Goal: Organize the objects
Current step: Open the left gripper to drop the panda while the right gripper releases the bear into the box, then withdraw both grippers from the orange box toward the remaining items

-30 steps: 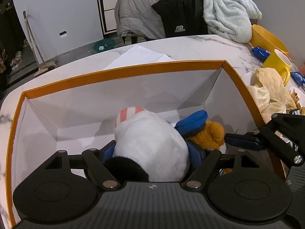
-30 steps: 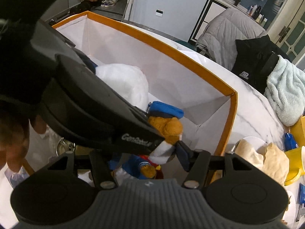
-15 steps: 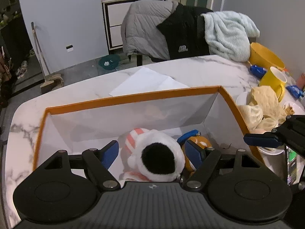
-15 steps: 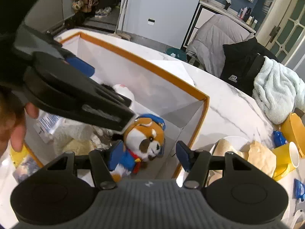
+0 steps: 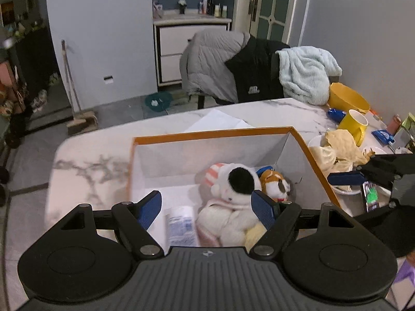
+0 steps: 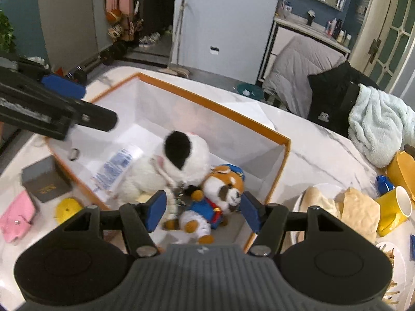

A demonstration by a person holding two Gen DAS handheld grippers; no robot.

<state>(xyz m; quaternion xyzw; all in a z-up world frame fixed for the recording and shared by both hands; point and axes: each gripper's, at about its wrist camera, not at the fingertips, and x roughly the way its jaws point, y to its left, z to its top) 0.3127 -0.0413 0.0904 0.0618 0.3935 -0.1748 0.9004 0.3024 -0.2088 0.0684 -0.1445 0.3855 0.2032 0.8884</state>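
Note:
An orange-rimmed white box (image 5: 215,132) (image 6: 215,108) stands on the marble table. Inside lie a white plush with a black patch (image 5: 233,194) (image 6: 171,165), a brown plush in blue clothes (image 5: 276,184) (image 6: 220,197) and a white-and-blue packet (image 5: 180,224) (image 6: 115,165). My left gripper (image 5: 206,208) is open and empty, above the box's near side; it also shows in the right wrist view (image 6: 62,86). My right gripper (image 6: 202,211) is open and empty above the brown plush; its blue finger shows at the box's right side in the left wrist view (image 5: 345,178).
Left of the box lie a grey box (image 6: 44,181), a pink pouch (image 6: 15,217) and a yellow disc (image 6: 68,208). To the right stand a yellow mug (image 5: 354,125) (image 6: 396,210), a yellow bowl (image 5: 347,99) and plates with flatbread (image 6: 355,212). Paper (image 5: 220,121) lies behind the box. Chairs with coats stand beyond.
Both grippers have risen out of the box and pulled back. The left let go of the white plush, the right of the brown plush; both toys now lie in the box.

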